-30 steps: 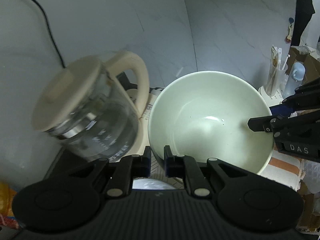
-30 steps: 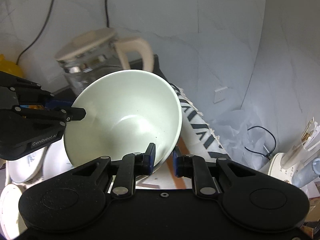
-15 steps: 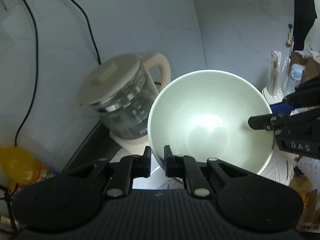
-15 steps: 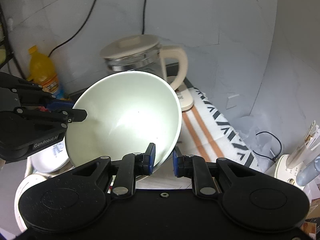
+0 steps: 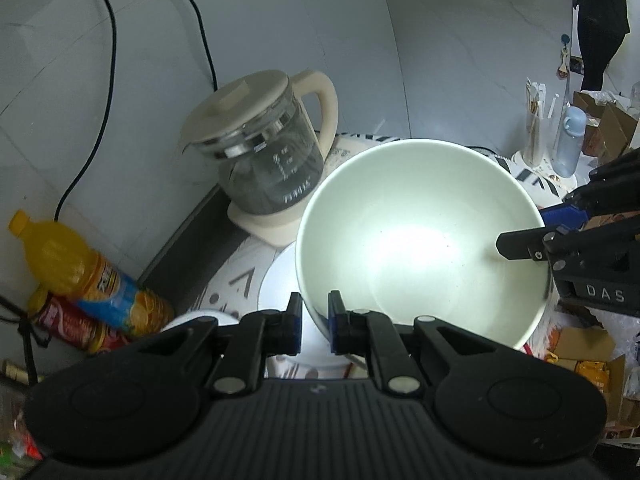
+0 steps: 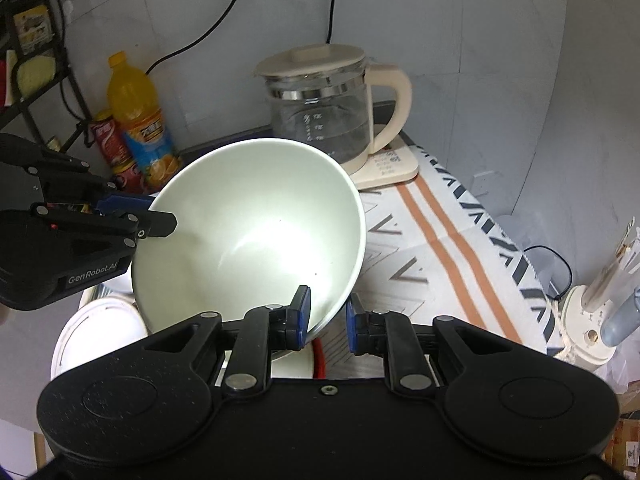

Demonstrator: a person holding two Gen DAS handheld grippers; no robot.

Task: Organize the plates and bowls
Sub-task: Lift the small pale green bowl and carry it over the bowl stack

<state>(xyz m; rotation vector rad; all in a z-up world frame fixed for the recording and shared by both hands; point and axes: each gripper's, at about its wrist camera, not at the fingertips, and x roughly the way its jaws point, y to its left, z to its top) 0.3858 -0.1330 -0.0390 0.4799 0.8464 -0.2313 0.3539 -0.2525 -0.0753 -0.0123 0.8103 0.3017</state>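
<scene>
A large pale green bowl (image 5: 420, 240) is held in the air between both grippers. My left gripper (image 5: 314, 322) is shut on its near-left rim. My right gripper (image 6: 326, 316) is shut on the opposite rim; the bowl also fills the right wrist view (image 6: 256, 236). Each gripper shows in the other's view, the right one (image 5: 560, 236) and the left one (image 6: 132, 220). White plates (image 6: 100, 332) lie on the table below the bowl, also seen under it in the left wrist view (image 5: 280, 280).
A glass kettle with a cream lid and handle (image 5: 264, 152) stands on its base behind the bowl. An orange drink bottle (image 6: 140, 120) and red cans (image 6: 112, 144) stand at the back left. A patterned cloth (image 6: 440, 240) covers the table. A utensil holder (image 5: 536, 128) stands at the far right.
Both grippers have lifted the bowl and pulled it back from the kettle. More of the table, the bottle and the plates below have come into view.
</scene>
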